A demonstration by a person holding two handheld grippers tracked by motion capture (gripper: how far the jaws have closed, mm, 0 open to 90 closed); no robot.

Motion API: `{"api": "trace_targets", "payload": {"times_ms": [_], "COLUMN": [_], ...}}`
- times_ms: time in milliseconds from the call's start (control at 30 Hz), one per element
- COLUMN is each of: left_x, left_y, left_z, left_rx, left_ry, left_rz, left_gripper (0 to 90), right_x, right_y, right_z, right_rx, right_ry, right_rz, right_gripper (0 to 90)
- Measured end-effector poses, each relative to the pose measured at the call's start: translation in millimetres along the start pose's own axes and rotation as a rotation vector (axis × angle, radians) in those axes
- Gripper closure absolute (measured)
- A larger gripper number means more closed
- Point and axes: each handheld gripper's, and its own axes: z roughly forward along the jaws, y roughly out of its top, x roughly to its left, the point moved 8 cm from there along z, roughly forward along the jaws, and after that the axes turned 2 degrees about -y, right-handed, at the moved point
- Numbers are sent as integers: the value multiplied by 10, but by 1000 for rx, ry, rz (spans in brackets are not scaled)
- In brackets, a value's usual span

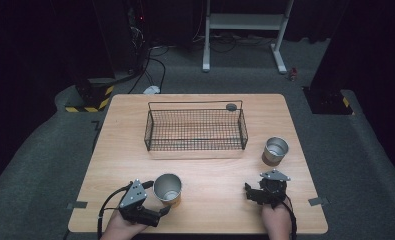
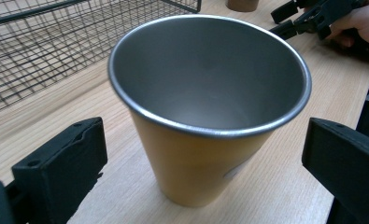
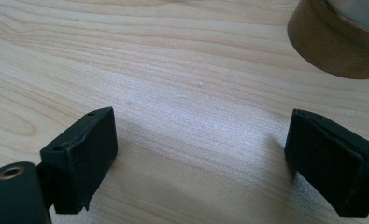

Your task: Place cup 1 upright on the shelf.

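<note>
Left tool (image 1: 161, 204) spreads its black jaws around the tan, steel-lined tumbler (image 2: 205, 107) standing upright near the pale wooden worktop's (image 1: 210, 172) front edge; closing squarely on mid-wall should prevent tipping. Right tool (image 1: 252, 192) waits, released.

We see a pale wooden table (image 1: 210, 170) with fine straight grain, light beige streaked with darker lines. The near cup (image 1: 168, 189) has a dull orange-tan outside and a grey, brushed-metal inside with a bright silver rim. The far cup (image 1: 275, 151) wears a browner tan outside and the same silvery inside. The wire basket (image 1: 195, 129) is black, its mesh a small square grid. Our left gripper (image 1: 157, 212) and right gripper (image 1: 249, 192) are matt black, each topped with a grey plate. The floor (image 1: 30, 165) is dark grey carpet, and yellow-and-black hazard stripes (image 1: 92, 102) mark a base behind.
</note>
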Motion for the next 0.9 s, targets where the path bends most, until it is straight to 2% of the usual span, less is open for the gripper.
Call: {"api": "trace_targets", "payload": {"times_ms": [367,433,467,633,767,800,900], "left_x": [3,-1,8,4,27,28,31], "left_y": [57,56,59,81,105,112,116], "left_z": [183,212,217,228,238,250,258], "left_rx": [-1,6,6,-10,-20,-23,-24], "left_ry": [-12,-10,0,-12,-4,-5,-3], "left_rz": [-2,12,23,9,14,2,12], "left_gripper": [5,4,5,5,5,5,5], "right_x": [0,0,0,3,3,3,3], "right_y": [0,0,0,-3,-3,-3,-2], "right_z": [0,0,0,-2,-2,-2,-2], "right_rx": [0,0,0,0,0,0,0], "right_ry": [0,-1,0,-5,-4,-4,-4], "right_rz": [0,-1,-1,3,3,3,3], "right_gripper": [93,93,93,94,93,93,93]}}
